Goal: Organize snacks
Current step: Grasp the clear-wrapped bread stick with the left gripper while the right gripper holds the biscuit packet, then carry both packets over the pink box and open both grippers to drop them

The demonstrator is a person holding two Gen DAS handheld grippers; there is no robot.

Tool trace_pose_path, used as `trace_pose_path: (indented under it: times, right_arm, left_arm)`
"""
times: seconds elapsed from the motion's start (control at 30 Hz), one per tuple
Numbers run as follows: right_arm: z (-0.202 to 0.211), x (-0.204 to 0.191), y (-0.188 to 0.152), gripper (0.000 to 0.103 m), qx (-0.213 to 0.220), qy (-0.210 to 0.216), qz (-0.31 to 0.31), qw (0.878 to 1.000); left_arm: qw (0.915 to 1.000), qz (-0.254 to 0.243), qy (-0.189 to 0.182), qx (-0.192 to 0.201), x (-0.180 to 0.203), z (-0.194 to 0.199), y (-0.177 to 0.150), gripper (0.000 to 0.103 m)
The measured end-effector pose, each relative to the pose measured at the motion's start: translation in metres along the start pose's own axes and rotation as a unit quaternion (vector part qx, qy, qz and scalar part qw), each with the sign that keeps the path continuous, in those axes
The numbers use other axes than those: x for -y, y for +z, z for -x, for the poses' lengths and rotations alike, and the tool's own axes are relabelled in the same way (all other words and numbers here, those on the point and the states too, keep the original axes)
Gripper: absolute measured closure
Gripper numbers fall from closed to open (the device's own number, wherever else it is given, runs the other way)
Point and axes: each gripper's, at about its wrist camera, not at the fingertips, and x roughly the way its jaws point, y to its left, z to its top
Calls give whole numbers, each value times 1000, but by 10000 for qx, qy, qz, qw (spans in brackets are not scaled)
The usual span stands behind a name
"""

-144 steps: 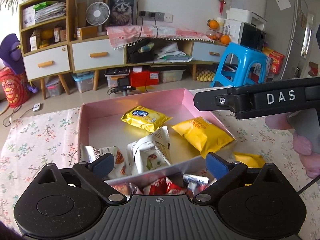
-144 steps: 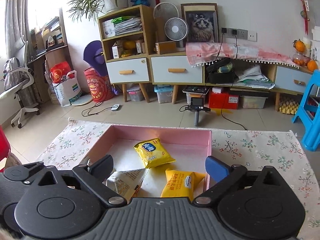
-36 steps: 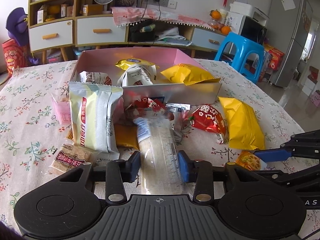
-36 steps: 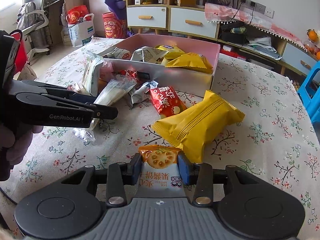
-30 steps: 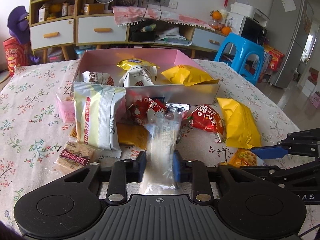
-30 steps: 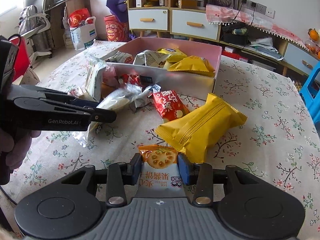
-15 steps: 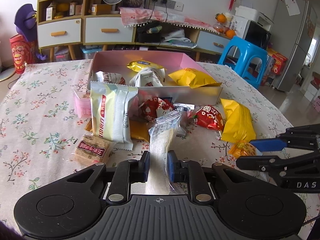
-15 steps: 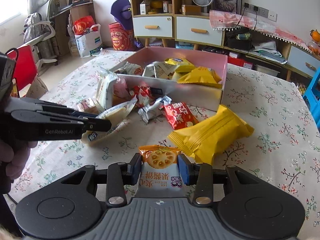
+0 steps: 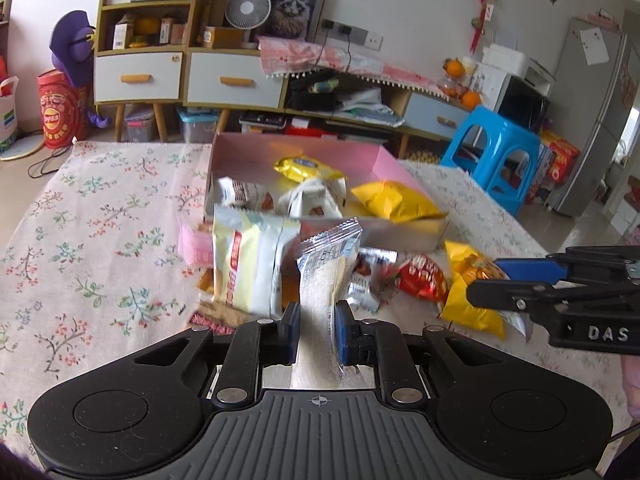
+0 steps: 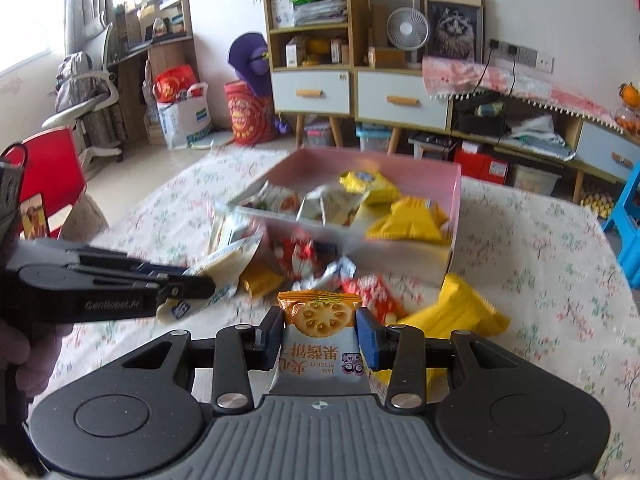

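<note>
My left gripper [image 9: 316, 330] is shut on a clear cracker packet [image 9: 326, 268] and holds it upright above the table, short of the pink box [image 9: 376, 160]. My right gripper [image 10: 320, 336] is shut on an orange jam biscuit packet [image 10: 320, 316], also lifted. The pink box [image 10: 456, 196] holds several snack packets, among them a yellow bag [image 9: 394, 200]. Loose snacks lie in front of the box: a pale striped packet [image 9: 252, 260], a red packet [image 9: 420, 278] and a yellow bag [image 10: 460, 316]. The left gripper shows in the right wrist view [image 10: 200, 280], the right gripper in the left wrist view [image 9: 492, 280].
The table has a floral cloth [image 9: 100, 240]. A pink packet [image 9: 194, 244] and a brown bar [image 9: 212, 316] lie left of the pile. A blue stool [image 9: 504, 152] stands right of the table, a red chair [image 10: 48, 176] to the left. Cabinets line the back wall.
Both grippers have risen and moved toward the box with their packets. The clear packet now stands more upright in my left gripper. The biscuit packet stays gripped in my right.
</note>
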Motion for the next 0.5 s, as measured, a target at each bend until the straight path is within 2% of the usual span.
trace_pose_path:
  times: [0.2,0.5]
  right_arm:
    - [-10,9,23,74,219,-95,-89,9997]
    - [-45,26,54,74,517,-125,-273,9982]
  left_arm:
    - [9996,202,-28,185,-3,0,16,88]
    - [9988,337,119,343,-6,-13,42,88]
